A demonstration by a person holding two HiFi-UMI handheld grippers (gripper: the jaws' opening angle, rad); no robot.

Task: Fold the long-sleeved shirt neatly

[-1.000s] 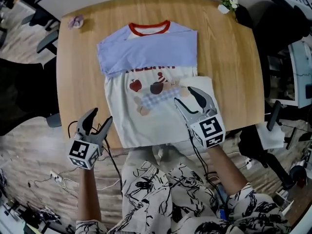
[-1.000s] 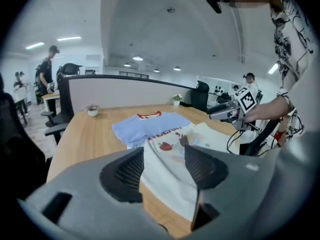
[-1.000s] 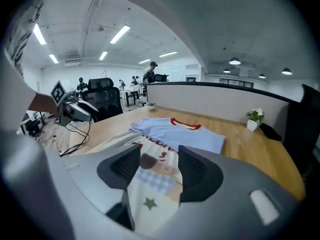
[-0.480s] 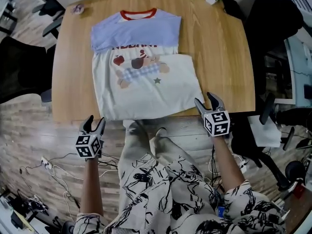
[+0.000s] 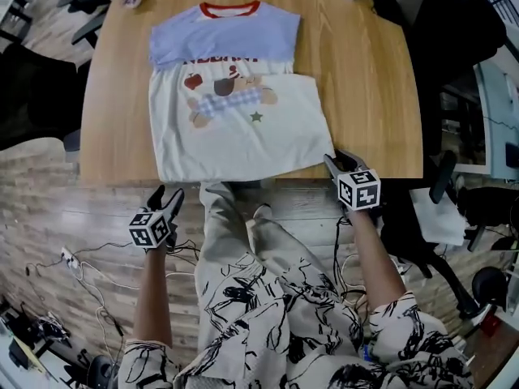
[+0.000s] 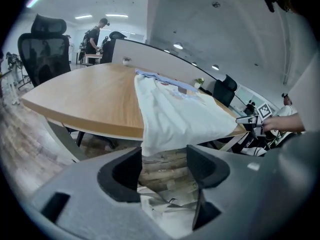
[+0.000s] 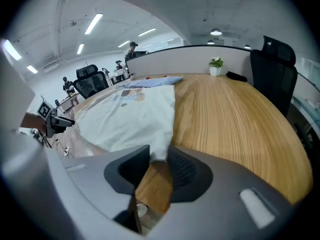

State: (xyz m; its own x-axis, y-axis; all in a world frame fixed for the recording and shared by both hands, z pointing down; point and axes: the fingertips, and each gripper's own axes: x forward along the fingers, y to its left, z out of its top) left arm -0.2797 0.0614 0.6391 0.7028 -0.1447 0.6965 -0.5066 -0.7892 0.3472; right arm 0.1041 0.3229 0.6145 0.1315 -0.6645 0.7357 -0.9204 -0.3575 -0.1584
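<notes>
Find shirt spread on bench. Find left gripper jaws released, just opening, empty; right gripper jaws just closing round its corner, unclenched.

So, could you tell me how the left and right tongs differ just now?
Left tongs have just opened wider, nothing between them, short of the shirt hem. Right tongs have just been closing, narrower, with the shirt's corner between them. Both hover at the near edge of the table.
</notes>
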